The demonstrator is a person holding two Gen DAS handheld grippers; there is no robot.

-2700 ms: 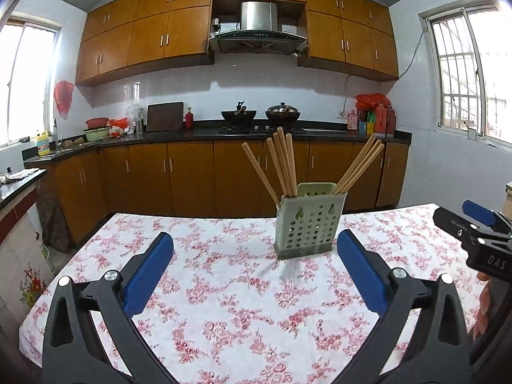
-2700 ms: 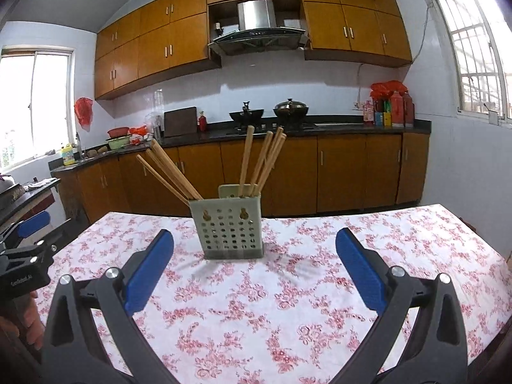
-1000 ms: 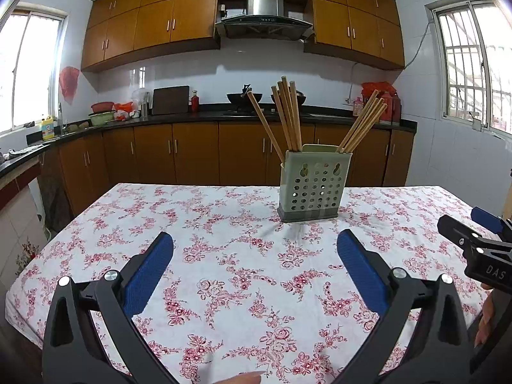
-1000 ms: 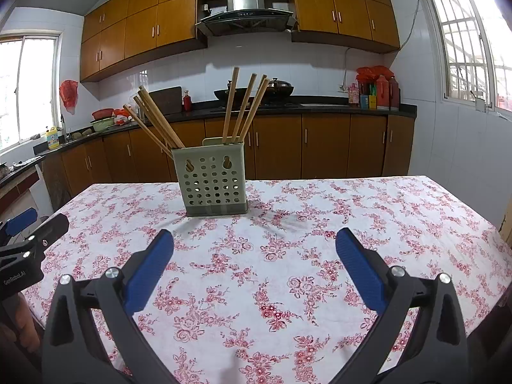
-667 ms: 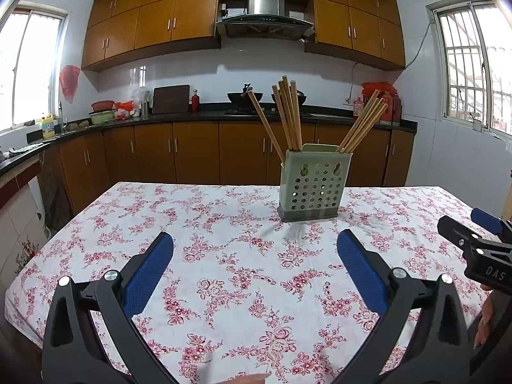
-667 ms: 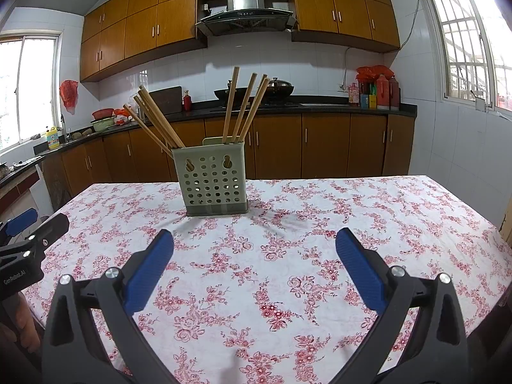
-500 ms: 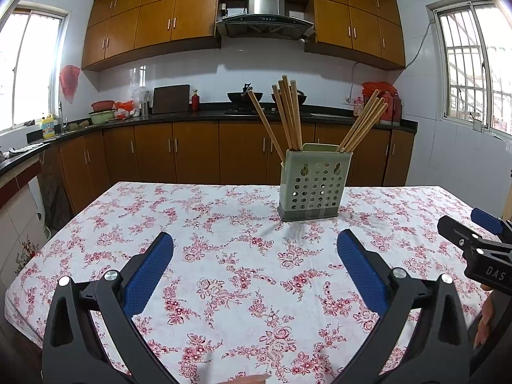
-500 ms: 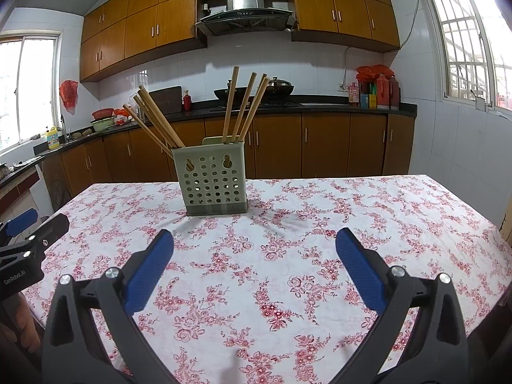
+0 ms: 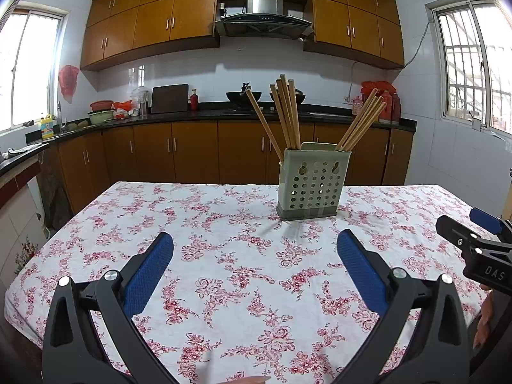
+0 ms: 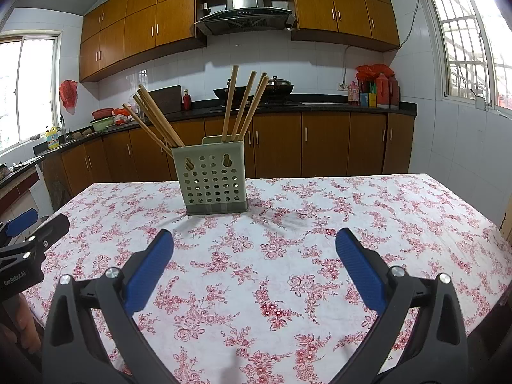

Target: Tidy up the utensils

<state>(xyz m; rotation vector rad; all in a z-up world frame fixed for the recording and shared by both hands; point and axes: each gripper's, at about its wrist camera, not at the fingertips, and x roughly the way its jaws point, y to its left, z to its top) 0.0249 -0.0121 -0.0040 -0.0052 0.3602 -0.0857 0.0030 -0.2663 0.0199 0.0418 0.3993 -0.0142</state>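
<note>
Chopsticks (image 9: pixel 289 112) upright in holder (image 9: pixel 309 184) mid-table, bare floral cloth (image 9: pixel 224 256) around, left claw (image 9: pixel 254 264) and right claw (image 10: pixel 254 260) spread, empty

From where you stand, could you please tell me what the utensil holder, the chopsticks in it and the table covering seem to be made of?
Utensil holder: likely moulded plastic, matte pale green, with punched round holes and two keyhole slots.
Chopsticks: probably wood or bamboo, plain tan and unlacquered; the grain is too fine to tell which.
Table covering: looks like a thin tablecloth, white with a red floral print; slight wrinkles near the holder suggest fabric, though coated vinyl is possible.
</note>
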